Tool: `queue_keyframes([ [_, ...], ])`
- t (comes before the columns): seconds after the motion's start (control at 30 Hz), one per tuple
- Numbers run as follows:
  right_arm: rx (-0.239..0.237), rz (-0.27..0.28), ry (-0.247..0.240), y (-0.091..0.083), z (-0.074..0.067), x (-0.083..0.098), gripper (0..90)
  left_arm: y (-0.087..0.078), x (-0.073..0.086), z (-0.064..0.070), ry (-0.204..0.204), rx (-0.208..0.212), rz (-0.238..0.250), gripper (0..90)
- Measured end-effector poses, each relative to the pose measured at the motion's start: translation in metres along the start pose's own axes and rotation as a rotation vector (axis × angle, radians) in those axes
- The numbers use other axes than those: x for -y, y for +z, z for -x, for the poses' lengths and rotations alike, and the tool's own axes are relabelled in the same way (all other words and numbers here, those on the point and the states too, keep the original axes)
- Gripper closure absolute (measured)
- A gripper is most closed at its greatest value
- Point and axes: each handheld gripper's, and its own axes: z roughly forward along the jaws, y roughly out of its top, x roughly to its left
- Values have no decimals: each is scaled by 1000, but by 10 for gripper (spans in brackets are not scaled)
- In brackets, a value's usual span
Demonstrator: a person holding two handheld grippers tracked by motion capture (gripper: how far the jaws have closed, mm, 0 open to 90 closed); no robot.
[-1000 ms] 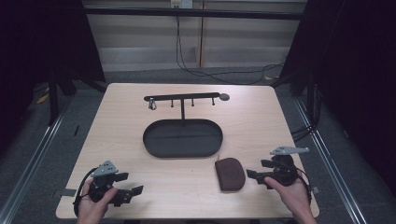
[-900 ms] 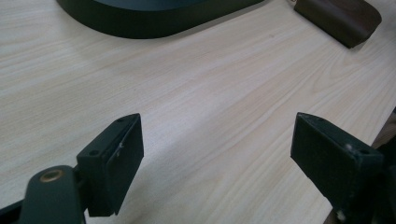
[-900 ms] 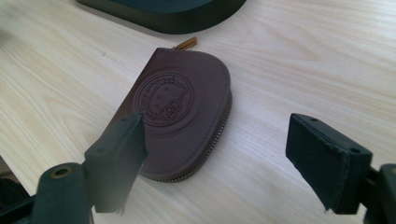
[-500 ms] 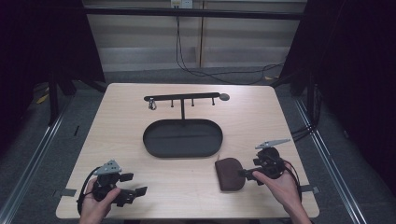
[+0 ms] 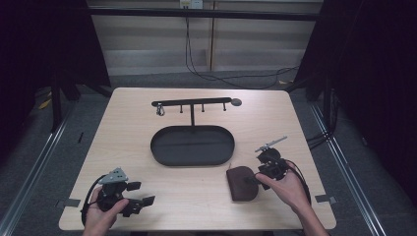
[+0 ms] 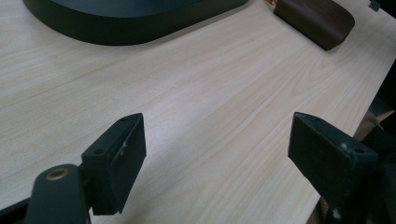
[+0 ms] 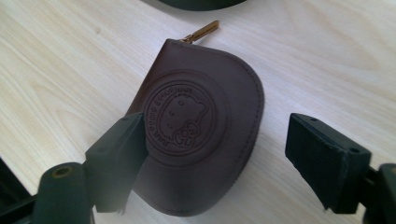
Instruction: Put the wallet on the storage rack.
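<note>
Light-wood table (image 5: pixel 147 128), seen from above: black oval tray (image 5: pixel 192 145) at centre, hook rack (image 5: pixel 192 104) w/ small ring behind it. Brown leather coin pouch (image 5: pixel 242 183) flat on the wood, front-right of tray, just off its rim, apart. Embossed round stamp up; gold zip pull (image 7: pixel 201 31) pointing toward tray, long axis running tray-to-table-edge.

R gripper (image 5: pixel 259 173) at pouch's right side, far nearer than L gripper (image 5: pixel 140 202), parked well apart at front-left corner. In right gripper view: jaws wide, not clamped; one black pad (image 7: pixel 122 156) overlapping pouch's edge, the other over bare wood beyond the far side, so pouch (image 7: pixel 201 126) roughly between, off-centre. Contact of near pad: can't tell. Likely next: close across short width.

L jaws spread, nothing between, bare wood ahead.

Vs. 1 s ago: R hand slid in from table's right edge to pouch; jaws have just been closing a little, pouch between. L hand, pouch, tray unmoved.
</note>
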Motion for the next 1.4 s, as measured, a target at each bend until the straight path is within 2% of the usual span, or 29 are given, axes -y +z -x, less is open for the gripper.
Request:
queue_keyframes([
  [0.3, 22, -108, -24, 4, -7, -20, 166, -4, 0, -2, -5, -3, 13, 198],
  [0.37, 19, -126, -29, 6, -8, -23, 166, -4, 0, -3, -9, 0, 9, 198],
  [0.57, -9, -227, -33, 16, -8, -32, 175, -4, 1, -5, -19, -8, 12, 200],
  [0.63, 0, -246, -23, 18, -8, -36, 172, -4, 1, -5, -22, -7, 11, 200],
  [0.77, -3, -262, -12, 24, -6, -44, 160, -6, 1, -4, -21, -15, 23, 203],
  [0.9, 9, -286, -4, 31, -8, -49, 159, -6, 2, -5, -25, -5, 17, 203],
  [1.07, 37, -314, -27, 41, -11, -53, 159, -6, 1, -5, -20, -6, 11, 203],
  [1.13, 47, -330, -32, 47, -13, -54, 125, -7, 1, -5, -20, -12, 13, 203],
  [1.4, 15, -337, 3, 51, -10, -53, 117, -6, 2, -4, -28, -3, 5, 203],
])
